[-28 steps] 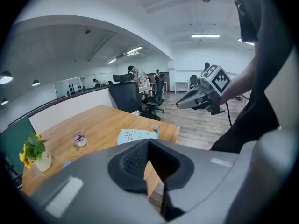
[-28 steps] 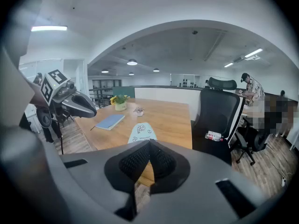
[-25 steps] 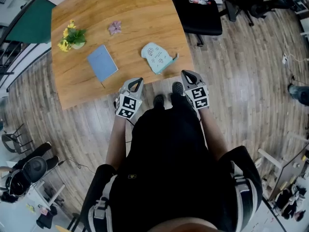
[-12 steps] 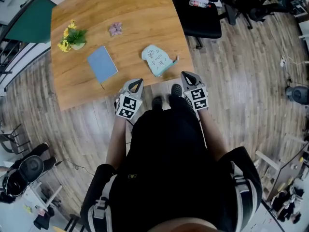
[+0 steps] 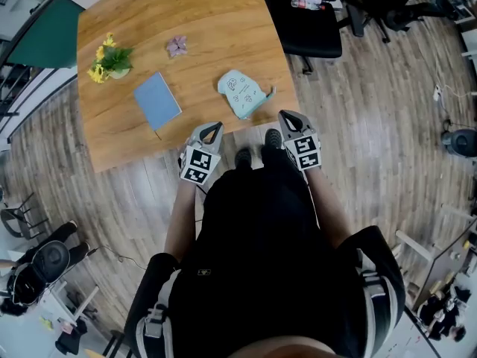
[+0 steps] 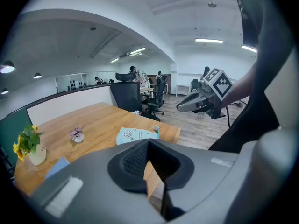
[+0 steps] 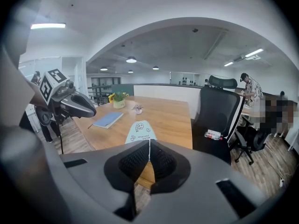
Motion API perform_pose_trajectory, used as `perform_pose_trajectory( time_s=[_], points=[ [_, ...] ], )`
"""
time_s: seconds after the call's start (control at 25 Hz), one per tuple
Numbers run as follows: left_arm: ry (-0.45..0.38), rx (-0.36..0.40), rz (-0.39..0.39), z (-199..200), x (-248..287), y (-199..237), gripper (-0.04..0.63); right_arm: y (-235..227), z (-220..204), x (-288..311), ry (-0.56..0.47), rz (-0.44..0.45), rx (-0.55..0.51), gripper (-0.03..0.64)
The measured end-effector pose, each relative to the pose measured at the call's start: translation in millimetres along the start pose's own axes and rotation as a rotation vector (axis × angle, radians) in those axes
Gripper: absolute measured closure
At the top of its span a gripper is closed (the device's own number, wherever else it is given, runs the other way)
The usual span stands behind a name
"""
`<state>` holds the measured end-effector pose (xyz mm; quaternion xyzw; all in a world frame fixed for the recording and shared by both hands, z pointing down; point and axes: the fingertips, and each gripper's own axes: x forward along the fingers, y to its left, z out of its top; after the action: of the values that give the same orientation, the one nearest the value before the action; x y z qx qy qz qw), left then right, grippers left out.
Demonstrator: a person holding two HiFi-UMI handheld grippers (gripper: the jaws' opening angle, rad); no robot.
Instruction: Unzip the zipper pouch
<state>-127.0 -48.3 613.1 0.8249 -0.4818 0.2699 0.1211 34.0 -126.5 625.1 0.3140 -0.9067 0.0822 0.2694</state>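
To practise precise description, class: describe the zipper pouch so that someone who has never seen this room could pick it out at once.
Start at the wooden table. The zipper pouch lies flat near the table's edge closest to the person, to the right of the blue notebook. It is the only pale mint thing there, printed with small cartoon figures.
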Motion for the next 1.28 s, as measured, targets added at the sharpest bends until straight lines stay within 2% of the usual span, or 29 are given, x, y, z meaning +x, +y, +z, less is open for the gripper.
perform_pose_trajectory(
  time_s=[0.2,0.32,0.48,0.68,0.8,0.92,1.12,1.28],
  points=[
    [-0.002,-0.008,-0.007,3.1,2.8,0.3,0.582,-2.4,-2.8,1.1,0.002,0.0,0.003,0.58],
    [0.003,-0.014,-0.013,0.9,3.5,2.0,0.54,-0.1,-6.8,2.6,0.019,0.006,0.003,0.557],
    [0.008,-0.023,-0.016,-1.8,6.8,5.8,0.503,-0.2,-7.3,7.5,0.023,0.013,0.002,0.503],
    [0.002,-0.048,-0.016,-1.2,10.4,8.8,0.438,2.7,-10.9,11.5,0.028,0.037,0.015,0.402],
    [0.006,-0.067,-0.025,-2.8,14.2,9.9,0.42,4.3,-11.3,12.8,0.027,0.048,0.02,0.39],
    [0.006,-0.115,-0.04,-9.8,19.6,11.4,0.419,5.3,-13.9,15.4,0.04,0.054,0.022,0.39],
    [-0.013,-0.245,-0.078,-13.5,30.6,7.5,0.419,2.1,-19.0,18.5,0.057,0.061,0.032,0.39],
    [0.018,-0.296,-0.094,-25.7,45.1,1.9,0.419,-0.5,-32.0,22.0,0.09,0.067,0.053,0.39]
  ],
)
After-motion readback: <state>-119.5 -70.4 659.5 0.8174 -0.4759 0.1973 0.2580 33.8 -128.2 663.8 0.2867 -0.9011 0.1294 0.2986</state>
